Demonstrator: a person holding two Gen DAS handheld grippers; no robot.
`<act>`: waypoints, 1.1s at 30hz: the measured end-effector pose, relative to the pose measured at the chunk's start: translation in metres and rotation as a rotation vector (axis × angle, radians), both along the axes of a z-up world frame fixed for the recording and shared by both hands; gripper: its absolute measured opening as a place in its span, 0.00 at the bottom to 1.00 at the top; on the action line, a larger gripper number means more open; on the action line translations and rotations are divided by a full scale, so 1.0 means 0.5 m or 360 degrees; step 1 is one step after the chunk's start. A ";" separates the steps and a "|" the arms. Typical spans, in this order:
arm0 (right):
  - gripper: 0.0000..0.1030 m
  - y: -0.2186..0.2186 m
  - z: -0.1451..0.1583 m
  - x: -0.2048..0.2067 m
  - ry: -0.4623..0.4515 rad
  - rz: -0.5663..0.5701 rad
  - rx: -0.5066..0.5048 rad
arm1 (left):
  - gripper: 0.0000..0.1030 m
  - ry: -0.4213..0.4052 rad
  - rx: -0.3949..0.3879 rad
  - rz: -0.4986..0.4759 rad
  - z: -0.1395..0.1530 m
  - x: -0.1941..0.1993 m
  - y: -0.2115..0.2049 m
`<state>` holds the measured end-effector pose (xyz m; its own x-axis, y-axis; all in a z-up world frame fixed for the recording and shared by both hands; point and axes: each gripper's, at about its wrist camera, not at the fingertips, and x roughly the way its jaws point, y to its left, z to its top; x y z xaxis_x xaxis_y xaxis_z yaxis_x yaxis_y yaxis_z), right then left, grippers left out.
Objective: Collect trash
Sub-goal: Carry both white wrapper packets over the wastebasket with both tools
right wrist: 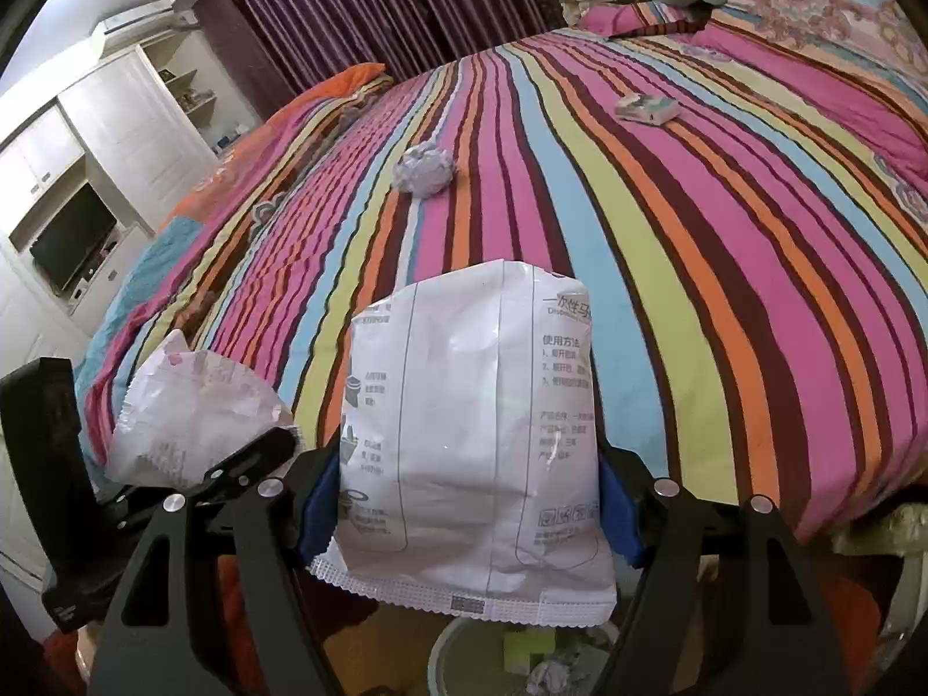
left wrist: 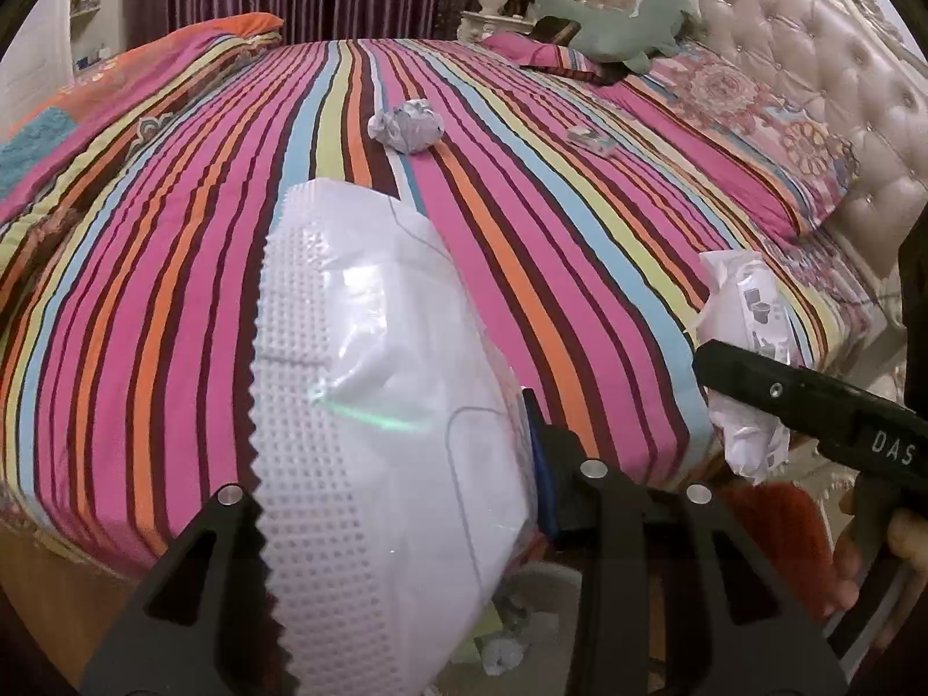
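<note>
Bed: striped cover [right wrist: 667,267], with the bin [right wrist: 464,655] on the floor at its near edge, already partly filled.
Left gripper [left wrist: 400,499]: clenched on an embossed white wrapper [left wrist: 371,406], held edge-on over the bed's edge.
Right gripper [right wrist: 470,499]: grasping a printed white pouch [right wrist: 475,435] between blue pads [right wrist: 319,499], jaws half spread around it.
Step in hand: judged to be carrying both pieces to the bin below.
How to do it: bring each piece squarely above the bin mouth before you let go; release one hand, then the other, so neither flutters past the rim.
Still on the bed: paper ball [right wrist: 423,168] mid-cover and a small packet [right wrist: 646,107] farther back, well apart.
Risk: light wrappers may cling to the pads; spread the jaws fully.
</note>
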<state>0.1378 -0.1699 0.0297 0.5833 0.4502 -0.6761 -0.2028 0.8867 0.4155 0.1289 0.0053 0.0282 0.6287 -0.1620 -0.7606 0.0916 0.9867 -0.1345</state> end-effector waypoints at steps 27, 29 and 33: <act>0.67 0.016 -0.224 -0.188 0.0764 0.0024 -0.0116 | 0.36 0.0641 0.0052 -0.0146 -0.237 -0.199 -0.054; 0.67 0.015 -0.234 -0.185 0.0812 0.0017 -0.0119 | 0.36 0.0705 0.0072 -0.0157 -0.258 -0.198 -0.059; 0.67 0.016 -0.267 -0.168 0.0952 0.0004 -0.0132 | 0.36 0.0831 0.0103 -0.0172 -0.298 -0.188 -0.069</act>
<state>0.0538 -0.1617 -0.1040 0.0901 0.3829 -0.9194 0.0427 0.9208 0.3877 0.0349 -0.0292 -0.1209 0.1466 -0.1471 -0.9782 0.1306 0.9831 -0.1283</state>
